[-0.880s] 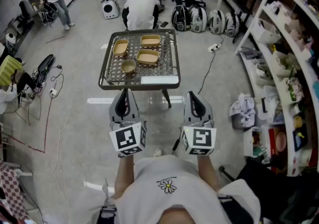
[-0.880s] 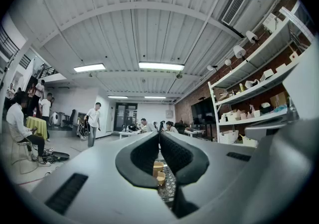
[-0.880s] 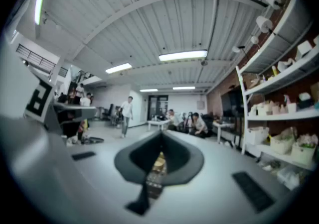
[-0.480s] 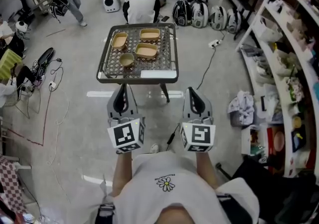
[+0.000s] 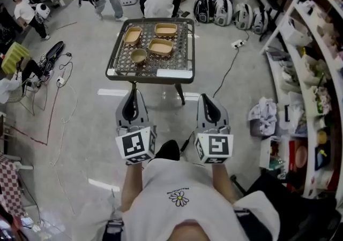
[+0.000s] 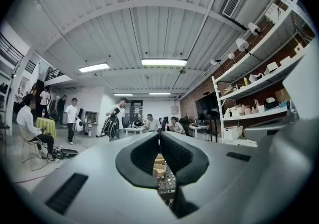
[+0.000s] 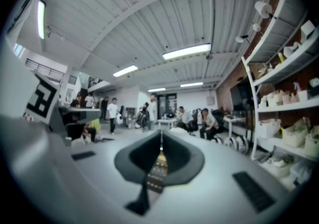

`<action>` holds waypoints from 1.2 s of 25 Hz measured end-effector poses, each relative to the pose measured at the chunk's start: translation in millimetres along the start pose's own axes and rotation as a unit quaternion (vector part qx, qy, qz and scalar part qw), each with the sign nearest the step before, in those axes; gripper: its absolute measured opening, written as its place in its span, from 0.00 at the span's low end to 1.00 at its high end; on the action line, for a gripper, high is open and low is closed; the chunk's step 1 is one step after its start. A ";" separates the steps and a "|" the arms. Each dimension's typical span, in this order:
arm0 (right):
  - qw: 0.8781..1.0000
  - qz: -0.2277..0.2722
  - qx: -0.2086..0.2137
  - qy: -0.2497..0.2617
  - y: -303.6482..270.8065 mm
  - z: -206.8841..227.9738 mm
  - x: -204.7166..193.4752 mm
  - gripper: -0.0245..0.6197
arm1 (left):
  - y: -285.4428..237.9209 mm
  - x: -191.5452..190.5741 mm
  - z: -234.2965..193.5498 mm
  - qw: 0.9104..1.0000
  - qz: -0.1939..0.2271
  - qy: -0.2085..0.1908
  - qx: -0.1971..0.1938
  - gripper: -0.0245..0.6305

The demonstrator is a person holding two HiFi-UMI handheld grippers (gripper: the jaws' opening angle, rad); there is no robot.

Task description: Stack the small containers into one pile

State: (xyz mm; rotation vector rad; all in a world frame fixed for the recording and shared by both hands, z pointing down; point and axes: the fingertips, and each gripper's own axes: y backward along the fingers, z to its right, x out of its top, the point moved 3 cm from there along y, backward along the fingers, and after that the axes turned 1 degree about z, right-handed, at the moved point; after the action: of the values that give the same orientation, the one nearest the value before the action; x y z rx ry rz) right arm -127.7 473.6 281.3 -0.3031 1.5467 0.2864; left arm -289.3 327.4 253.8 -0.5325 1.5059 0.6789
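Since a moment ago the tabletop [image 5: 150, 74] has slid up and further from you in the head view, and a dark shoe [image 5: 168, 150] now shows between your arms. Both grippers sit almost where they were. Your left gripper [image 5: 131, 95] is pressed together with nothing between its jaws, and your right gripper [image 5: 209, 98] is likewise closed and empty. Both hang over the floor [image 5: 80, 127], short of the tabletop's near edge. On the tabletop, three rectangular containers [image 5: 161, 47] and one round container [image 5: 139, 55] lie apart, none stacked. The round container is at the front left, just beside the nearest rectangular one.
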 end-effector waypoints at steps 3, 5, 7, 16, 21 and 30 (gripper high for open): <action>1.000 0.003 0.013 0.001 -3.8 -0.6 -1.5 0.09 | -2.1 -1.5 -0.6 1.000 0.000 -0.002 0.008 0.09; 1.000 0.007 0.019 0.002 -8.1 0.8 -1.5 0.09 | -5.6 -2.0 -1.3 1.000 0.003 -0.001 0.013 0.09; 1.000 0.012 0.023 0.003 -13.8 3.5 -1.6 0.09 | -10.4 -2.8 -1.3 1.000 0.008 0.000 0.016 0.09; 0.998 0.024 0.037 0.039 -85.3 9.3 0.9 0.09 | -78.9 -17.0 -23.4 0.999 0.028 0.015 0.024 0.09; 0.998 0.021 0.027 0.048 -150.5 23.6 4.3 0.09 | -150.0 -25.3 -38.5 0.999 0.025 0.020 0.018 0.09; 0.997 0.051 0.026 0.049 -325.0 24.0 43.1 0.09 | -315.9 -21.3 -91.0 1.000 0.022 0.009 -0.006 0.09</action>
State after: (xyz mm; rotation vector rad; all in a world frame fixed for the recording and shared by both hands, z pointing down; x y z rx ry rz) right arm 14.2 179.7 241.8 -0.1991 1.6658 0.3154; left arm -133.5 37.3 244.5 -0.5167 1.5361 0.7197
